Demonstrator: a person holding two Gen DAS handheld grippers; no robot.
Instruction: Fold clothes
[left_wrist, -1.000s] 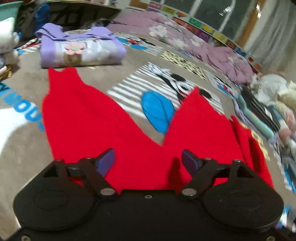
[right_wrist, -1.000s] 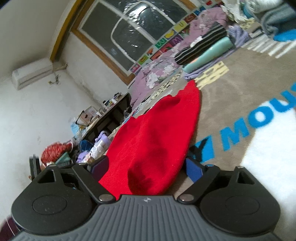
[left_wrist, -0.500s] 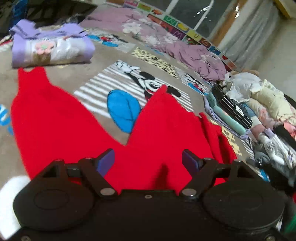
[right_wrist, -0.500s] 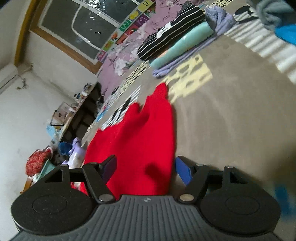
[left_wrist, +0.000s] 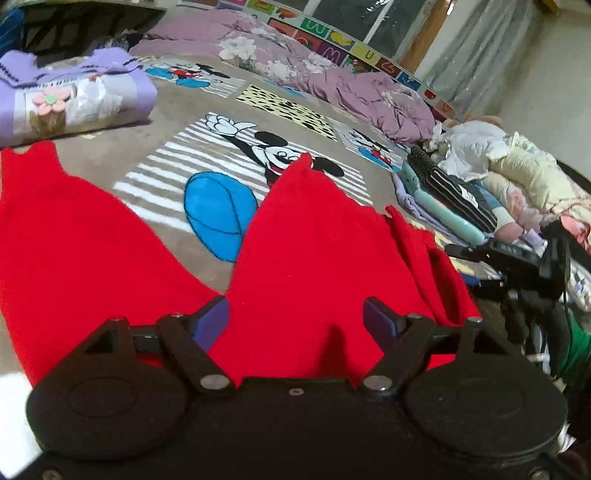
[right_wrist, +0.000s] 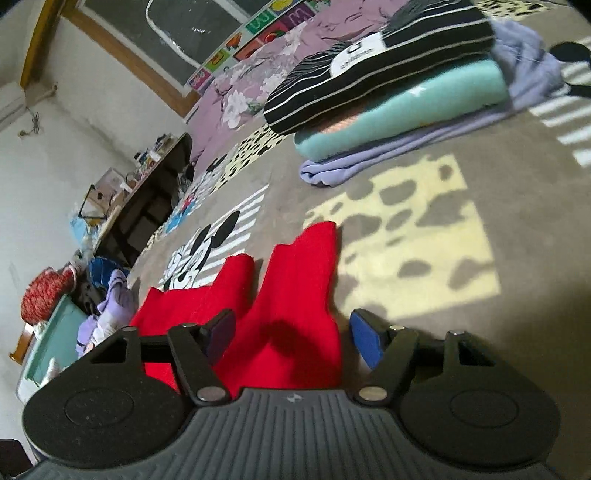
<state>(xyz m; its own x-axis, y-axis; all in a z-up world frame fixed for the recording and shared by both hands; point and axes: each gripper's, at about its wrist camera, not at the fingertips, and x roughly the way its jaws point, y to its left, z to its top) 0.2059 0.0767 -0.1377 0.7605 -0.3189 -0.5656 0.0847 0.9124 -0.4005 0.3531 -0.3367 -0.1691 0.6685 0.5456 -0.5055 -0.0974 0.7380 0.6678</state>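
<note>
A red knitted garment (left_wrist: 306, 254) lies spread flat on the cartoon-print blanket (left_wrist: 221, 147), its two long parts fanning away from me. My left gripper (left_wrist: 295, 321) hovers open over the near middle of it, nothing between its blue pads. In the right wrist view the same red garment (right_wrist: 295, 295) shows two narrow ends side by side. My right gripper (right_wrist: 293, 336) is open just above the right-hand end. That right gripper (left_wrist: 517, 266) also appears at the garment's right edge in the left wrist view.
A folded lilac garment (left_wrist: 74, 99) lies at the far left. A stack of folded clothes (right_wrist: 399, 85), striped black on teal on lavender, sits beyond the red garment. Purple floral bedding (left_wrist: 332, 74) lines the far wall. Loose clothes (left_wrist: 517, 173) pile at the right.
Both grippers have swung rightward along the red garment. The right one has moved from the wide body to its narrow ends. Both stayed open.
</note>
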